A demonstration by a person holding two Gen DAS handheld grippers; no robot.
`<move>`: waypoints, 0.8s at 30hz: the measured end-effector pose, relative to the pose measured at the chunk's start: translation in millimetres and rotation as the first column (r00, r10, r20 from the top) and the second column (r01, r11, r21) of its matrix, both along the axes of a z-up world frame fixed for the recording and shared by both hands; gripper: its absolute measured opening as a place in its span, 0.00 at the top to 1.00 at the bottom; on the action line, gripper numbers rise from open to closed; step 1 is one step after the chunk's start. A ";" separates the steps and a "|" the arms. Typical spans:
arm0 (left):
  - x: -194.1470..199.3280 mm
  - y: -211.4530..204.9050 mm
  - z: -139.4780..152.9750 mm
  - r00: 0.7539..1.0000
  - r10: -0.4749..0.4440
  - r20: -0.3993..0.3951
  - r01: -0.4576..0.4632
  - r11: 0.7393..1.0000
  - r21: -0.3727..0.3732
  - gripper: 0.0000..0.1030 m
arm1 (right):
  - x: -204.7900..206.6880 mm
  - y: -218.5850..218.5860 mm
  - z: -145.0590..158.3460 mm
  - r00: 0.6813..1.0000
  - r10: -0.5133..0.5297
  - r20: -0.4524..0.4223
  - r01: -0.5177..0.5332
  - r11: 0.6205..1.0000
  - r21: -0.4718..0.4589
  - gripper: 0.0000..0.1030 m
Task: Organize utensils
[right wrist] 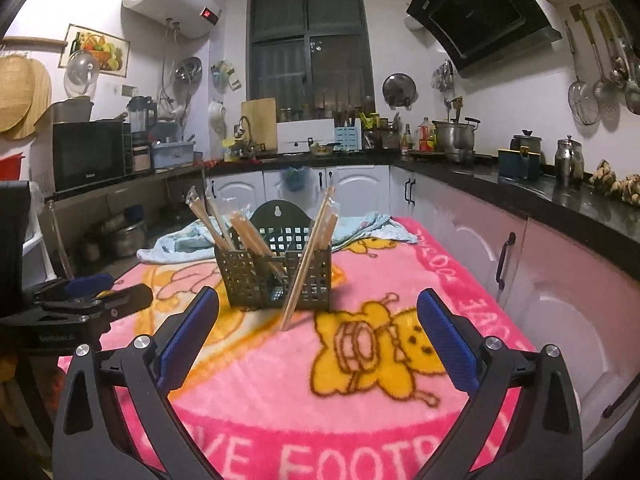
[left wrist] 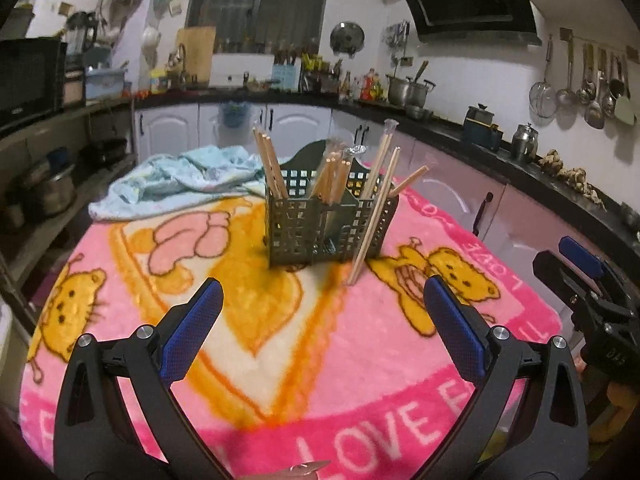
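Observation:
A dark green perforated utensil basket (left wrist: 320,228) stands upright on the pink blanket, also in the right wrist view (right wrist: 276,280). Several wrapped wooden chopstick pairs (left wrist: 272,164) lean inside its compartments. One pair (left wrist: 370,224) leans against the basket's outer front with its tip on the blanket; it also shows in the right wrist view (right wrist: 304,268). My left gripper (left wrist: 322,304) is open and empty, in front of the basket. My right gripper (right wrist: 318,318) is open and empty, also in front of it.
A pink cartoon blanket (left wrist: 360,380) covers the table. A crumpled light blue towel (left wrist: 172,180) lies behind the basket. The right gripper shows at the right edge of the left wrist view (left wrist: 592,280). Kitchen counters and cabinets (right wrist: 560,272) surround the table.

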State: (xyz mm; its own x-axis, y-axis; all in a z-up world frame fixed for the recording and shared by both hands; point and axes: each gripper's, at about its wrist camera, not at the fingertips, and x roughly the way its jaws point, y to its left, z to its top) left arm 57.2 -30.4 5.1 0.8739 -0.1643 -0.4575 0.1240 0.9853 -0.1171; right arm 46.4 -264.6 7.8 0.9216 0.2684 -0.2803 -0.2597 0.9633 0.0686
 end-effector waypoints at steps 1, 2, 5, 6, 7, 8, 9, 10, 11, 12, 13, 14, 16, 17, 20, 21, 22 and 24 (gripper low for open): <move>-1.0 0.2 -1.2 1.000 0.002 0.009 -0.002 1.000 -0.002 0.10 | -0.3 0.0 -1.0 1.000 -0.003 0.004 0.003 1.000 0.001 0.06; -3.5 0.6 -3.0 1.000 0.014 0.024 -0.014 1.000 -0.002 0.10 | -1.1 -0.4 -2.9 1.000 -0.008 0.009 0.007 1.000 0.008 0.06; -5.1 2.0 -6.3 0.999 0.031 0.039 -0.031 1.000 -0.005 0.10 | -5.0 0.7 -5.0 0.999 -0.023 0.047 0.023 1.000 0.002 0.06; -5.9 2.9 -6.9 0.998 0.042 0.049 -0.041 0.999 -0.006 0.10 | -6.6 0.7 -5.4 0.998 -0.028 0.063 0.028 1.000 0.000 0.06; -6.9 3.3 -7.5 0.997 0.051 0.057 -0.051 0.999 -0.003 0.10 | -9.0 0.1 -5.5 0.996 -0.036 0.086 0.036 0.999 0.001 0.06; -7.6 3.1 -7.7 0.996 0.062 0.067 -0.063 0.998 0.005 0.10 | -10.1 0.1 -5.3 0.994 -0.039 0.099 0.039 0.999 0.001 0.06; -7.8 3.3 -8.0 0.995 0.068 0.071 -0.069 0.998 0.008 0.10 | -11.2 0.2 -5.0 0.993 -0.043 0.111 0.043 0.999 0.002 0.06; -7.5 4.3 -8.2 0.995 0.067 0.070 -0.067 0.998 0.002 0.10 | -12.2 -0.6 -4.6 0.992 -0.045 0.121 0.044 0.999 0.011 0.06; -7.6 4.9 -8.1 0.995 0.067 0.071 -0.067 0.998 -0.003 0.10 | -13.0 -1.6 -4.8 0.992 -0.045 0.122 0.043 0.999 0.019 0.06; -7.7 5.4 -8.4 0.995 0.069 0.074 -0.069 0.998 -0.004 0.10 | -12.9 -2.2 -4.9 0.991 -0.045 0.123 0.042 0.999 0.025 0.06; -7.5 5.6 -8.8 0.995 0.071 0.075 -0.071 0.997 -0.003 0.10 | -12.4 -2.3 -5.1 0.992 -0.043 0.121 0.039 0.999 0.029 0.06; -7.2 5.7 -9.4 0.995 0.071 0.075 -0.071 0.997 -0.005 0.10 | -11.8 -2.2 -5.2 0.992 -0.041 0.119 0.037 0.999 0.030 0.06; -6.6 5.8 -9.8 0.995 0.067 0.072 -0.066 0.998 -0.008 0.10 | -11.2 -0.8 -6.6 0.993 -0.038 0.111 0.035 0.999 0.028 0.06; -7.1 5.4 -9.9 0.995 0.066 0.071 -0.066 0.998 -0.009 0.10 | -10.0 0.5 -7.5 0.994 -0.034 0.103 0.031 0.999 0.026 0.06; -7.9 4.8 -9.9 0.995 0.065 0.074 -0.065 0.998 -0.007 0.10 | -9.9 3.4 -9.1 0.995 -0.025 0.097 0.024 1.000 0.017 0.06; -7.4 5.1 -9.8 0.995 0.063 0.074 -0.063 0.998 -0.011 0.10 | -10.3 3.7 -9.3 0.995 -0.022 0.097 0.020 1.000 0.015 0.06; -7.2 5.1 -9.7 0.995 0.063 0.073 -0.062 0.998 -0.014 0.10 | -10.8 4.5 -9.3 0.995 -0.020 0.099 0.018 1.000 0.014 0.06; -7.5 4.5 -10.2 0.995 0.064 0.074 -0.063 0.998 -0.008 0.10 | -11.6 5.2 -9.2 0.995 -0.014 0.101 0.013 1.000 0.012 0.06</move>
State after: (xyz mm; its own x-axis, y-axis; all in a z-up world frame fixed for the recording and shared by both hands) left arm 49.7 -25.9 -5.1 0.9143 -0.1097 -0.3898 0.0696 0.9909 -0.1156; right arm 34.8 -259.4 -1.4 0.9486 0.2588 -0.1824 -0.2532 0.9659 0.0534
